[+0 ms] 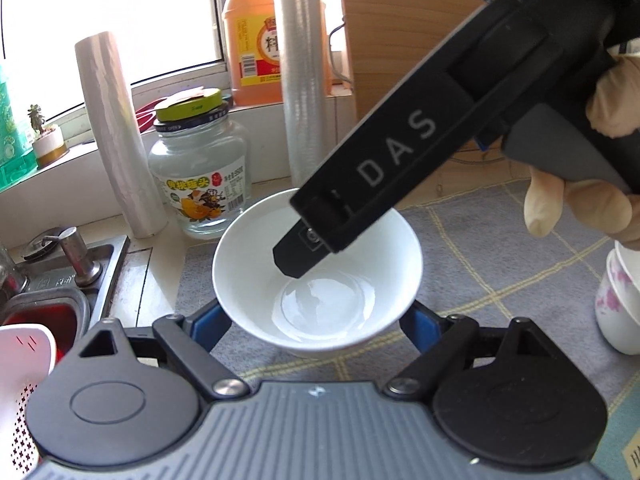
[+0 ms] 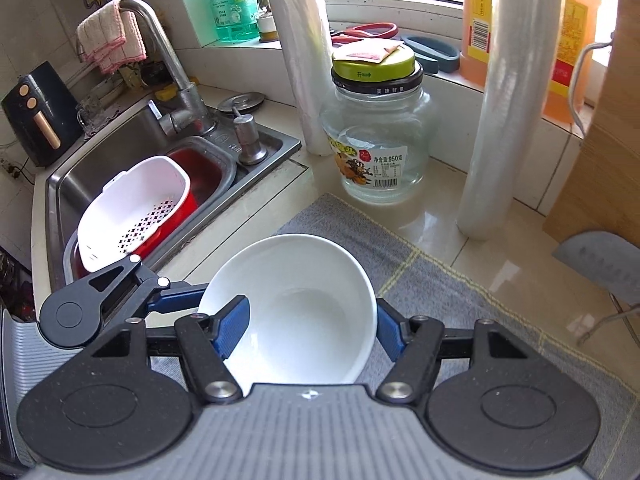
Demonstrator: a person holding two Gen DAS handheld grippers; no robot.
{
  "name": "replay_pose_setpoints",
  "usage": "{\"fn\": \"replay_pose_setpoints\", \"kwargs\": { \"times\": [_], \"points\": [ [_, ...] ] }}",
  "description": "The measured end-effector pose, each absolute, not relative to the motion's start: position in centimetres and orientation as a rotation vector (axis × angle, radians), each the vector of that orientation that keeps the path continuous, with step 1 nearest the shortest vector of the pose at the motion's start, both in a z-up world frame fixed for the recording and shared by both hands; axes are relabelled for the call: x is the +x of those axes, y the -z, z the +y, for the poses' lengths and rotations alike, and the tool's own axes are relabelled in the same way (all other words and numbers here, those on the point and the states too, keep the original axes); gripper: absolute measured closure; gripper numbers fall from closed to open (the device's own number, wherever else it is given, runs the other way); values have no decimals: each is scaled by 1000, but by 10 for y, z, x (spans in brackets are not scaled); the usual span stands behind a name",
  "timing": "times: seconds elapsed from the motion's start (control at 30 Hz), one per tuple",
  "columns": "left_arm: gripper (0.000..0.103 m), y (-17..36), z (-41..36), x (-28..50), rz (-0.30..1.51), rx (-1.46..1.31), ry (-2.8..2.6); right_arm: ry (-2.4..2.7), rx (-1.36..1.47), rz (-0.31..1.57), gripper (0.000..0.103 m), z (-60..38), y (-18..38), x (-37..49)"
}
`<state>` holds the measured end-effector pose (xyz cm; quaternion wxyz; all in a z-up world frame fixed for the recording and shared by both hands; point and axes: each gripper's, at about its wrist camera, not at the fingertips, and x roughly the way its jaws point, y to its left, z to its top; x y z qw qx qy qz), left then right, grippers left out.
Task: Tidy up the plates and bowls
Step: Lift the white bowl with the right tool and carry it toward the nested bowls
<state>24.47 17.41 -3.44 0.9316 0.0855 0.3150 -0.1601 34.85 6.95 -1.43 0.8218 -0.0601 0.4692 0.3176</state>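
Note:
A white bowl (image 1: 320, 280) hangs just above the grey checked mat (image 1: 500, 248). My left gripper (image 1: 316, 320) is shut on it, one blue finger (image 1: 208, 320) against each side of its lower wall. My right gripper (image 2: 310, 332) is shut on the same bowl (image 2: 304, 312). Its left blue finger (image 2: 232, 328) lies inside the bowl and its right one presses outside the rim. In the left wrist view that gripper reaches down from the upper right, with a black finger (image 1: 296, 256) dipping into the bowl. In the right wrist view the left gripper's finger (image 2: 176, 300) touches the bowl's left side.
A glass jar (image 2: 376, 140) and two plastic-wrap rolls (image 2: 504, 120) stand behind the mat. To the left lies the sink (image 2: 120, 152), holding a white strainer (image 2: 132, 212) in a red basin. Flowered cups (image 1: 620, 300) stand at the right. A wooden board (image 1: 400, 40) leans at the back.

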Motion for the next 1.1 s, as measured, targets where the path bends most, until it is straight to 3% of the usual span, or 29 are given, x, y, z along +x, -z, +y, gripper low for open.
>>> {"fn": "replay_pose_setpoints", "kwargs": {
  "times": [1.1],
  "points": [
    [13,-9,68,177,602,305,565,-512,-27,924,31,-61,-25,245]
  ]
}}
